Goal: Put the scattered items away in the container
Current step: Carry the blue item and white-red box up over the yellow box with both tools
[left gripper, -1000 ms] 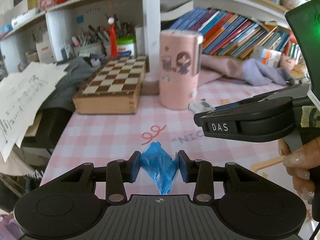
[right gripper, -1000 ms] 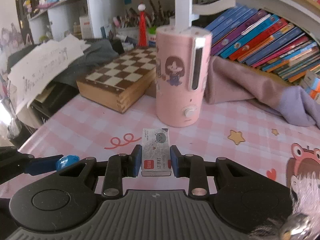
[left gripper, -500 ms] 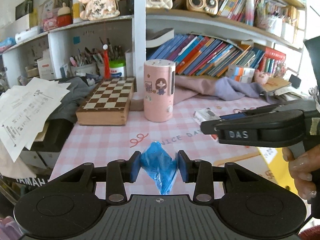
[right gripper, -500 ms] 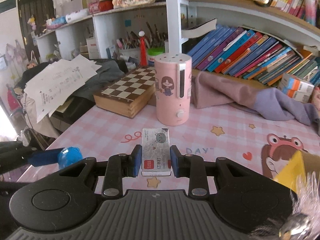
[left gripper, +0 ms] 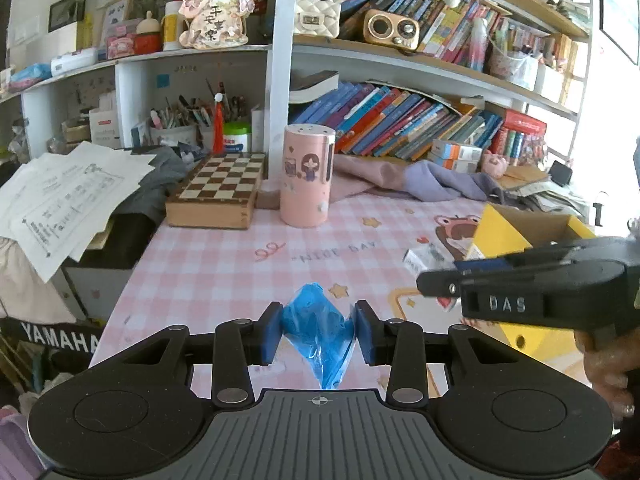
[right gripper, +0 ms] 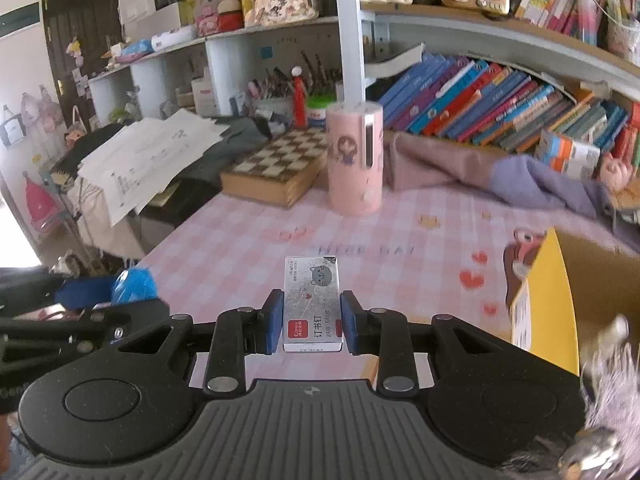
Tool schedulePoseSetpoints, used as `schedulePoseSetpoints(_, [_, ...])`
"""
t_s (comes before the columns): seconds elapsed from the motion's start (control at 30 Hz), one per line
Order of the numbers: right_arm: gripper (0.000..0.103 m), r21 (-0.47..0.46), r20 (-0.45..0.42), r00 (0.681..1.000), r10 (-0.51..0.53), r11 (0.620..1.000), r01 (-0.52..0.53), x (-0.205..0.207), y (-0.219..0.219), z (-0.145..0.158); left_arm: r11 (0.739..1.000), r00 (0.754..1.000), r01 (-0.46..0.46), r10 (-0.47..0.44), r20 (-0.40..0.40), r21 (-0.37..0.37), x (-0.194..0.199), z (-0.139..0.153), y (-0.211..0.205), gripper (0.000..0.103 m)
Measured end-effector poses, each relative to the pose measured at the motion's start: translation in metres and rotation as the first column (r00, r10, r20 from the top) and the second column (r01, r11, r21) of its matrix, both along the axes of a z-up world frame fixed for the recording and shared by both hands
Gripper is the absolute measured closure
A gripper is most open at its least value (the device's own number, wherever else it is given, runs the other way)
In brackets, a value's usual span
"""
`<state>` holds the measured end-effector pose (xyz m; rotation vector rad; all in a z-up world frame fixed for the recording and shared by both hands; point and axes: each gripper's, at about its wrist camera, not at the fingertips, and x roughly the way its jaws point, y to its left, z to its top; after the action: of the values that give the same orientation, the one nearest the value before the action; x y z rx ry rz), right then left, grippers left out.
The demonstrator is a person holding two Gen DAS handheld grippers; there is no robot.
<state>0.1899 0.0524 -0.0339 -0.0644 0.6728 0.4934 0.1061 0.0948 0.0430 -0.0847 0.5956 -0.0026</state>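
Observation:
My left gripper (left gripper: 316, 330) is shut on a crumpled blue plastic bag (left gripper: 316, 324) and holds it above the pink checked table. My right gripper (right gripper: 312, 322) is shut on a small white staple box (right gripper: 312, 300) with a grey cat print. The box also shows in the left wrist view (left gripper: 428, 258), just left of the yellow cardboard box (left gripper: 500, 232). That open yellow box (right gripper: 544, 292) stands at the right of the table. The blue bag shows at the left of the right wrist view (right gripper: 134, 284).
A pink cylindrical appliance (left gripper: 306, 176) and a wooden chessboard box (left gripper: 218, 190) stand at the back of the table. Purple cloth (left gripper: 440, 182) lies in front of a row of books. Loose papers (left gripper: 64, 196) overhang the left edge.
Both grippers have pulled back and up from the table, still holding their items. The yellow box has come into view at the right, and the right gripper has moved toward it.

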Motion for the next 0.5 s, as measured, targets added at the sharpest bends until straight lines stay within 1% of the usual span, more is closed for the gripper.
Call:
schedulePoseSetpoints(0.2, [0.075,-0.004,-0.019,1.0,-0.021,1.0,0.021,-0.041,-0.006,-0.005,1.0,1.0,0.012,-0.012,0.001,-0.001,-0.035,0.0,-0.004,0.066])
schedulePoseSetpoints(0.5, [0.075,0.001,-0.005,0.999,-0.044,0.999,0.044,-0.09,-0.013,-0.005,0.999,0.999,0.046,-0.046,0.004,-0.004,-0.07,0.0,-0.014,0.067])
